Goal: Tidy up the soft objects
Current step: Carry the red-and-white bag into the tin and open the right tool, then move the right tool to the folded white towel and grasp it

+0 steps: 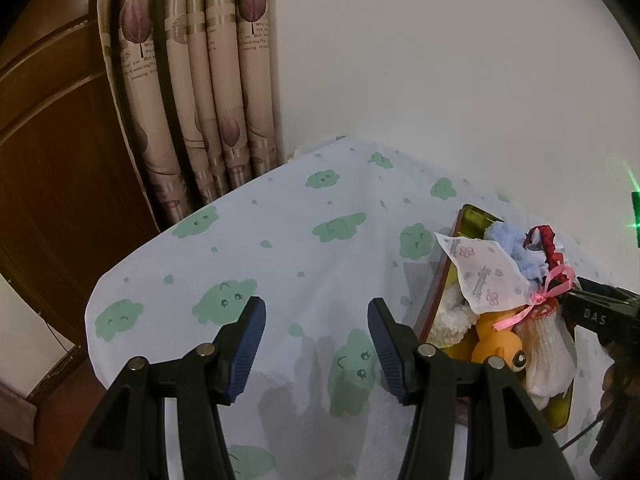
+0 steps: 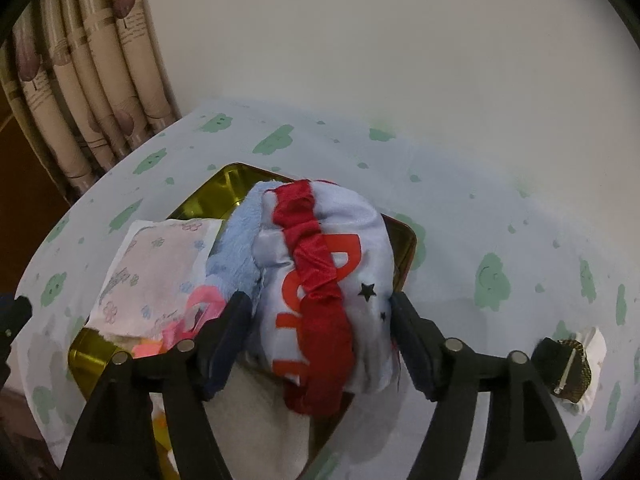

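Note:
A gold tin box (image 2: 224,184) sits on the cloud-print tablecloth, piled with soft things. In the right wrist view my right gripper (image 2: 320,300) has its jaws spread around a pale blue satin pouch with red ruffle and red letters (image 2: 360,240), over the box; its pads touch the pouch sides. Beside it lie a blue fleece cloth (image 2: 236,248) and a flower-print cloth (image 2: 160,264). In the left wrist view my left gripper (image 1: 316,312) is open and empty above the cloth, left of the box (image 1: 472,216), which holds an orange plush (image 1: 496,344) and a white sock (image 1: 548,356).
A small white and dark patterned item (image 2: 572,368) lies on the tablecloth (image 1: 280,240) to the right of the box. A white wall stands behind the table. Patterned curtains (image 1: 208,80) and a brown wooden door (image 1: 48,120) are at the left.

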`<state>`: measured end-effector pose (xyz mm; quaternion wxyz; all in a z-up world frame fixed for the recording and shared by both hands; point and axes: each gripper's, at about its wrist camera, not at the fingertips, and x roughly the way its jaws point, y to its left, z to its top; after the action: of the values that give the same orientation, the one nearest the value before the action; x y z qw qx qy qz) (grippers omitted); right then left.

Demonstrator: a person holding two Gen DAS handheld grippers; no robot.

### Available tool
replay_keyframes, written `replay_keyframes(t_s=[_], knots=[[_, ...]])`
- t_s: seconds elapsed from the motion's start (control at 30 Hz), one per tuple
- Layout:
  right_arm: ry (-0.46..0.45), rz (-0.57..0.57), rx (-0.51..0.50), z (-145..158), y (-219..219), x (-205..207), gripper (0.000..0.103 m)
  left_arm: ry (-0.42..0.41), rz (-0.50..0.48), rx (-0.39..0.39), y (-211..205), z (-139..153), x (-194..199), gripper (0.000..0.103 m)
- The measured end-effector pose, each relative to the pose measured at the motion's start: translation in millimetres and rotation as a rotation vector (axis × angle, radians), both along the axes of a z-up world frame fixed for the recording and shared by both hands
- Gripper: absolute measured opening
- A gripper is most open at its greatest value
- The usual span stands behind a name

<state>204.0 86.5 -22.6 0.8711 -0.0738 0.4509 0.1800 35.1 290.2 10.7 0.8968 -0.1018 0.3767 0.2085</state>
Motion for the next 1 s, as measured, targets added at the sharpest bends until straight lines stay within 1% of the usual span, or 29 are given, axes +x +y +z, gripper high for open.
replay_keyframes(t_s=[0.1, 0.17, 0.2, 0.33, 0.5, 0.63, 0.7, 0.83, 0.93, 1.0], knots=[[-0.006, -0.002, 0.006, 5, -4, -2, 0.071, -0.005, 0.000, 0.003, 0, 1, -1, 0.054], [-0.005, -0.009, 0.012, 8, -7, -3, 0.075, -0.005, 0.001, 0.004, -1, 1, -1, 0.054], [-0.005, -0.010, 0.016, 10, -8, -5, 0.079, -0.003, 0.000, 0.003, -1, 1, -1, 0.054], [-0.024, -0.014, 0.018, 19, -15, -12, 0.084, -0.001, 0.001, 0.000, 0, 1, -2, 0.054], [-0.032, -0.029, 0.041, 30, -30, -23, 0.089, 0.005, 0.002, 0.000, 0, 1, -2, 0.054], [-0.040, -0.034, 0.067, 38, -43, -33, 0.089, 0.000, 0.004, 0.003, -1, 2, -3, 0.054], [-0.061, -0.054, 0.088, 46, -57, -37, 0.090, -0.001, 0.004, 0.007, -2, 2, -4, 0.054], [-0.084, -0.127, 0.084, 51, -94, -36, 0.090, 0.001, 0.003, 0.012, -3, 2, -3, 0.054], [-0.082, -0.232, 0.072, 47, -138, -27, 0.090, -0.002, 0.004, 0.013, -3, 2, -4, 0.054], [-0.075, -0.332, 0.054, 39, -177, -17, 0.090, -0.003, 0.002, 0.015, -3, 2, -4, 0.054]])
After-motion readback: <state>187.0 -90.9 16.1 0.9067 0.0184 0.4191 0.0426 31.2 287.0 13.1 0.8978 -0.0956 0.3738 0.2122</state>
